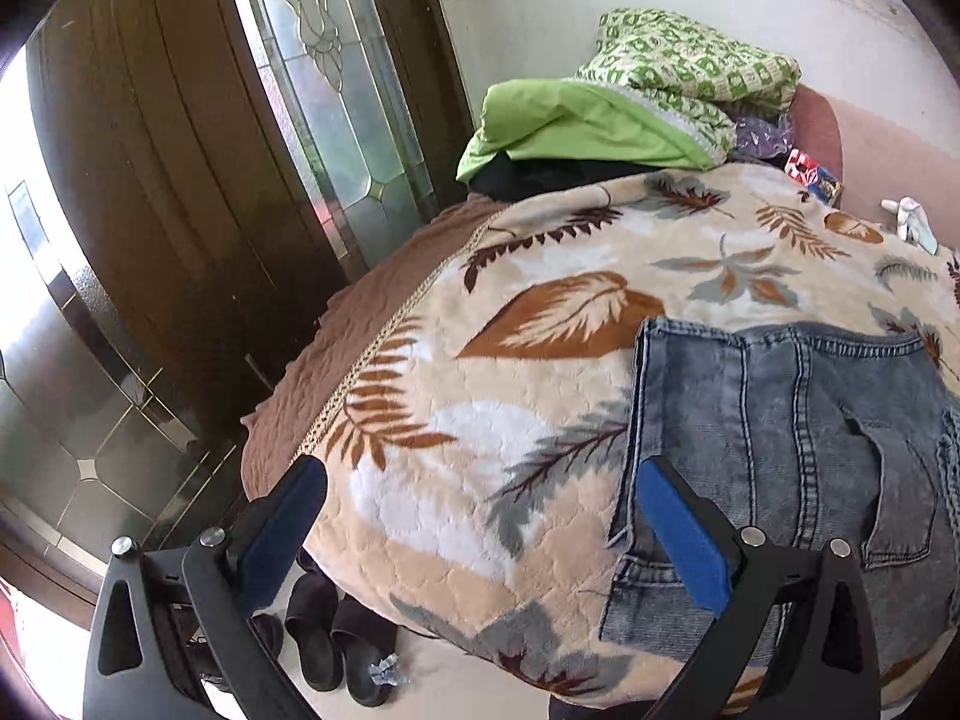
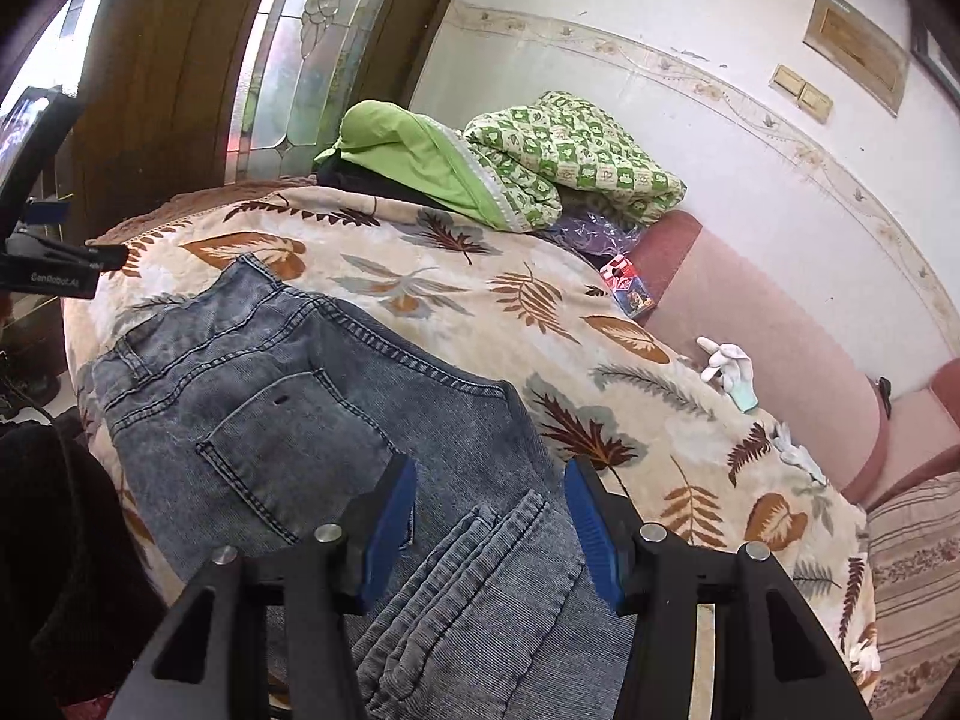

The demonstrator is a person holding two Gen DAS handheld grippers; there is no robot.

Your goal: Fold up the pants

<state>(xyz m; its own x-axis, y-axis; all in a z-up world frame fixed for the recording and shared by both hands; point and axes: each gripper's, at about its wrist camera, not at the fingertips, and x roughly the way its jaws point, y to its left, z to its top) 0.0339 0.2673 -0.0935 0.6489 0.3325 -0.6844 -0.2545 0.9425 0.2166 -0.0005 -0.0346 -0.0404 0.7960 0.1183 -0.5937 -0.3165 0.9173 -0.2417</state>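
Observation:
Grey-blue jeans (image 1: 780, 456) lie folded on a leaf-patterned blanket (image 1: 510, 312), back pocket up. In the right wrist view the jeans (image 2: 312, 396) fill the near middle, with folded leg layers (image 2: 480, 588) close below the camera. My left gripper (image 1: 480, 516) is open and empty above the blanket, its right finger over the jeans' waistband edge. My right gripper (image 2: 489, 516) is open and empty, hovering just above the folded legs. The other gripper shows at the left edge of the right wrist view (image 2: 54, 264).
Green pillows and bedding (image 2: 510, 162) are piled at the head of the bed. A small box (image 2: 627, 288) and white gloves (image 2: 729, 369) lie on the blanket's far side. A wooden door (image 1: 180, 180) and dark slippers (image 1: 336, 642) are to the left.

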